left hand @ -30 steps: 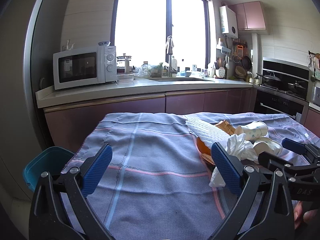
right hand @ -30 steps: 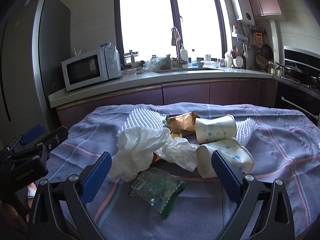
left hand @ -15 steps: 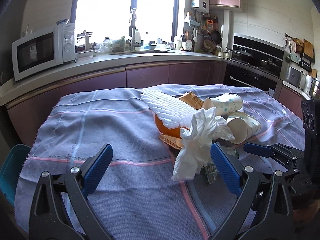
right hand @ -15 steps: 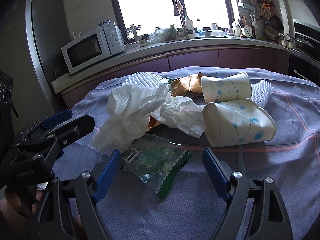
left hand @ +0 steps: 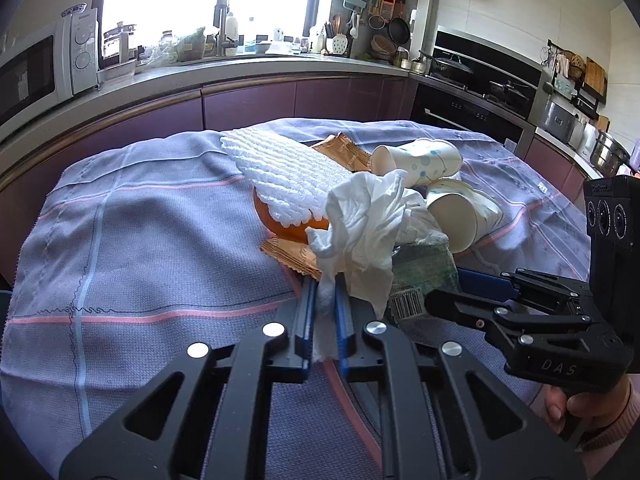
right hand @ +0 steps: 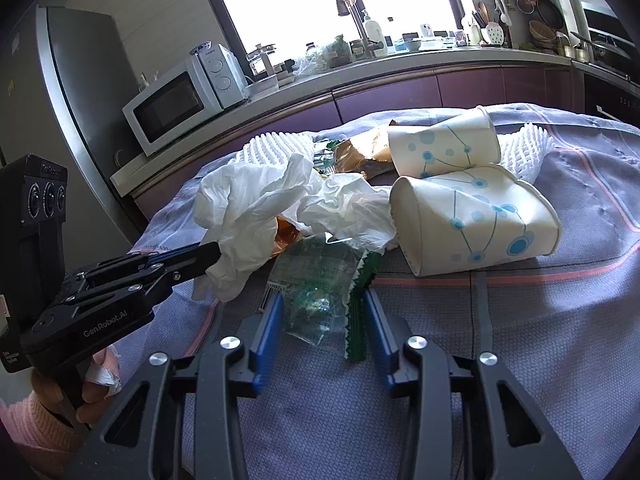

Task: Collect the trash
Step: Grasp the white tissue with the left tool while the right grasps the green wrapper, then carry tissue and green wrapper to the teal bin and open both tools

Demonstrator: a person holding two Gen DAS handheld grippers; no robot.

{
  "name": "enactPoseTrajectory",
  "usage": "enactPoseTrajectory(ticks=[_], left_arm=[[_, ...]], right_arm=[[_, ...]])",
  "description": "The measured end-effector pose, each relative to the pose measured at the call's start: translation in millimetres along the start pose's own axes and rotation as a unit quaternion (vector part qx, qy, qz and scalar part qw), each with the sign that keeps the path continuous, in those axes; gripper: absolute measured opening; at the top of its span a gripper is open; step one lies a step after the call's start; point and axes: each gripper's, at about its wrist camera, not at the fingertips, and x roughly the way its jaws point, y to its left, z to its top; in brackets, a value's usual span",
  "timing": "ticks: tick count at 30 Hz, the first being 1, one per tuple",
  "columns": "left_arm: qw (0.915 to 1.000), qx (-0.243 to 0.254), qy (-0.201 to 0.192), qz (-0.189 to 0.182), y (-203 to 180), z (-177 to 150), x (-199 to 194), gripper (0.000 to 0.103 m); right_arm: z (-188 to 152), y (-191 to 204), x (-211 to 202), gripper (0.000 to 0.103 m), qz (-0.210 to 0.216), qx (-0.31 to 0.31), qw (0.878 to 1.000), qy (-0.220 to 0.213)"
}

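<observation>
A pile of trash lies on the cloth-covered table (left hand: pixel 140 240). My left gripper (left hand: pixel 325 300) is shut on the lower end of a crumpled white tissue (left hand: pixel 360 232), which also shows in the right wrist view (right hand: pixel 248 216). My right gripper (right hand: pixel 322 312) has its jaws partly closed around a clear green plastic wrapper (right hand: pixel 320 280), touching its sides. Two paper cups (right hand: pixel 476 220) lie on their sides to the right. White foam netting (left hand: pixel 280 176), an orange fruit (left hand: pixel 288 228) and brown wrappers (left hand: pixel 292 254) sit in the pile.
The kitchen counter with a microwave (right hand: pixel 180 104) and sink runs behind the table. An oven and stove (left hand: pixel 472 80) stand at the right. A fridge (right hand: pixel 80 100) stands at the left. Each gripper shows in the other's view, close together.
Both grippers moved forward into the pile. The left jaws closed on the white tissue. The right jaws narrowed around the green wrapper.
</observation>
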Motion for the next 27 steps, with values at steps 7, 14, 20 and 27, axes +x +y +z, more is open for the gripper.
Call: enactPoseTrajectory(ticks=[7,14,20,27], left_arm=[[0.9995,-0.013,-0.019,-0.02,6,-2,-23,0.004],[0.998,-0.036,-0.046,-0.022,29,-7,-68,0.004],[0.9955,-0.065,-0.069,-0.002,62,-19,-107,0.004],[0.9905,-0.095,-0.092,0.036,100,-31,-147,0.004]], right_arm=[[4,-2,-12,0.025,0.005,-0.003,1.0,-0.011],[7,6,-23,0.019,0.014,-0.018,1.0,-0.019],[13,22,-32,0.018,0.038,-0.035,0.998,-0.025],[25,59,-22,0.018,0.084,-0.065,0.994,-0.021]])
